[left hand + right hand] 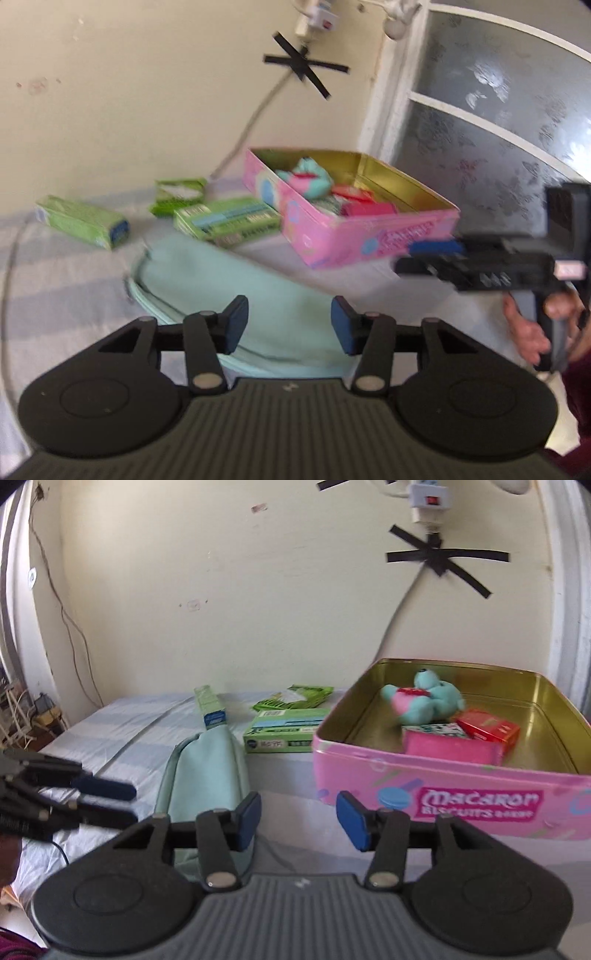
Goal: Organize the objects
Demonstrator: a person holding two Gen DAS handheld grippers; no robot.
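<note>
A pink macaron biscuit tin (443,786) stands open on the striped bed sheet. It holds a teal plush toy (424,698), a red box (487,729) and a pink box (450,744). A teal zip pouch (207,771) lies left of the tin. My right gripper (300,821) is open and empty, in front of the gap between pouch and tin. My left gripper (289,325) is open above the pouch (236,288), its pads clear of the fabric. In the left wrist view the tin (369,229) sits behind the pouch, and the right gripper (413,256) hovers at the tin's right.
Behind the pouch lie a long green box (212,705), a flat green box (284,731) and a torn green packet (295,698). A cream wall with a taped cable (439,557) backs the bed. The left gripper (127,805) shows at the left edge. A frosted window (498,110) stands at the right.
</note>
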